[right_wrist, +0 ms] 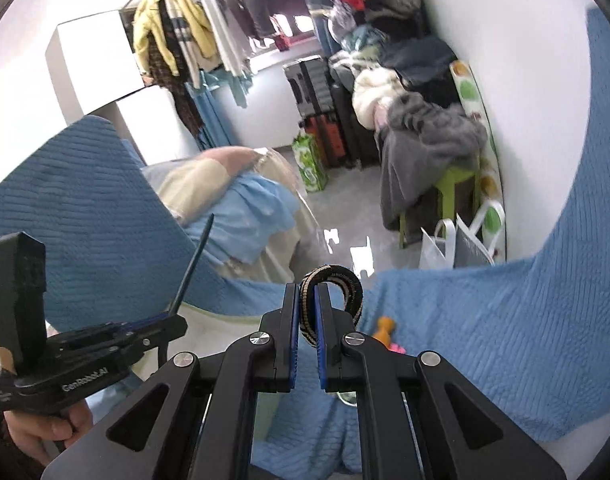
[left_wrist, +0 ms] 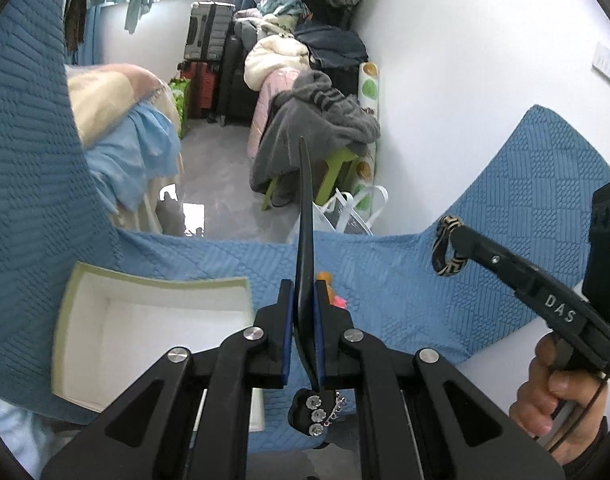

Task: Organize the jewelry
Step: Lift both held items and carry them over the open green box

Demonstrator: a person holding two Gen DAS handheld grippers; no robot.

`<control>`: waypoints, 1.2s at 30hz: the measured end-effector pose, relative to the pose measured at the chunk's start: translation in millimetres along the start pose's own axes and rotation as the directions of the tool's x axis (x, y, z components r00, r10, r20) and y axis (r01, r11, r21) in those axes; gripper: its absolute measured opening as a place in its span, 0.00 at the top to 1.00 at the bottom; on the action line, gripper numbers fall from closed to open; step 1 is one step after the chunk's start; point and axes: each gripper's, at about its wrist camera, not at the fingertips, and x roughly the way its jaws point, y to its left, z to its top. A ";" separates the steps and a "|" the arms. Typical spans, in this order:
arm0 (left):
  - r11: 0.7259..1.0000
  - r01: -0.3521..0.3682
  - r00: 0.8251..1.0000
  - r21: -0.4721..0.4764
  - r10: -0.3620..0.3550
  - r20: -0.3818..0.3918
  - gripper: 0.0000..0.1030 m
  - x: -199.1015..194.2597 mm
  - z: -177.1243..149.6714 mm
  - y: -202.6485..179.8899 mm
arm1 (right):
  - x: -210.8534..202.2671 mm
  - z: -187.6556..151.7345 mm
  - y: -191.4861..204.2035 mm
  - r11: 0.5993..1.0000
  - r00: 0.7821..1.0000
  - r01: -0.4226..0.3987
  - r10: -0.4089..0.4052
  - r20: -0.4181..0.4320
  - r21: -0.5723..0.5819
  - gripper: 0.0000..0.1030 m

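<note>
**Both hand-held grippers hold jewelry above the blue quilt**

The left hand-held gripper (left_wrist: 304,300) is clamped on a long dark hair clip (left_wrist: 305,216) whose rhinestone end (left_wrist: 313,416) hangs near the camera. To the right, the right hand-held gripper (right_wrist: 305,312) is clamped on a black-and-beige patterned band (right_wrist: 337,280), looped into a ring. An open white box (left_wrist: 145,320) lies on the blue quilt (left_wrist: 425,280), left of the clip. A small orange and pink item (right_wrist: 387,330) lies on the quilt farther off.

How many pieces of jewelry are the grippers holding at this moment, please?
2. A black hair clip with rhinestones is clamped in the left gripper; a woven black-and-tan bracelet is clamped in the right gripper. Others may be hidden.
</note>
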 end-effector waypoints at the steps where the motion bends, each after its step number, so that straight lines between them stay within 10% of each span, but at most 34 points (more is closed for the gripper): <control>1: 1.000 -0.005 1.000 0.003 0.005 0.005 0.91 -5.7 2.7 4.0 | -2.4 4.4 9.5 1.000 1.000 0.005 -0.005 0.008 -0.016 0.95; 14: 0.999 -0.035 0.999 -0.012 0.036 0.027 0.91 -37.8 7.6 70.5 | 12.2 5.3 103.9 0.996 1.000 -0.002 0.004 0.017 -0.093 0.95; 36: 0.992 -0.049 0.981 -0.113 0.026 -0.190 0.91 37.7 -63.9 170.8 | 152.8 -104.2 136.2 0.995 0.945 0.043 -0.070 -0.318 -0.094 0.94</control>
